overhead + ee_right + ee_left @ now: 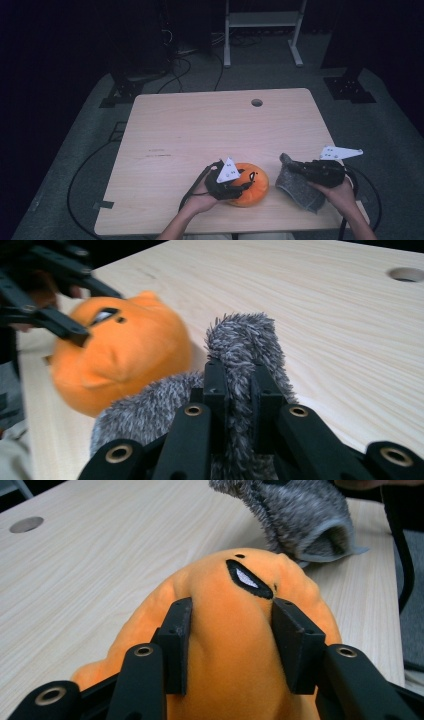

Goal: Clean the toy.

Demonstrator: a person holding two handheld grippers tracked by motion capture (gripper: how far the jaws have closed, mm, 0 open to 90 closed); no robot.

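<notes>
Squarely orange plush toy (235, 645) between left tool (232, 645) jaws

Table (200, 130) evenly lit, surroundings dark; gripper views slightly soft, blurred.

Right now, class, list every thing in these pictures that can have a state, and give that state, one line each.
Orange plush toy: lying on the table, squeezed between the left gripper's jaws.
Grey furry cloth: pinched, one end raised off the table.
Left gripper: shut on the orange plush toy.
Right gripper: shut on the grey furry cloth.
Table: hole near far edge open.
</notes>
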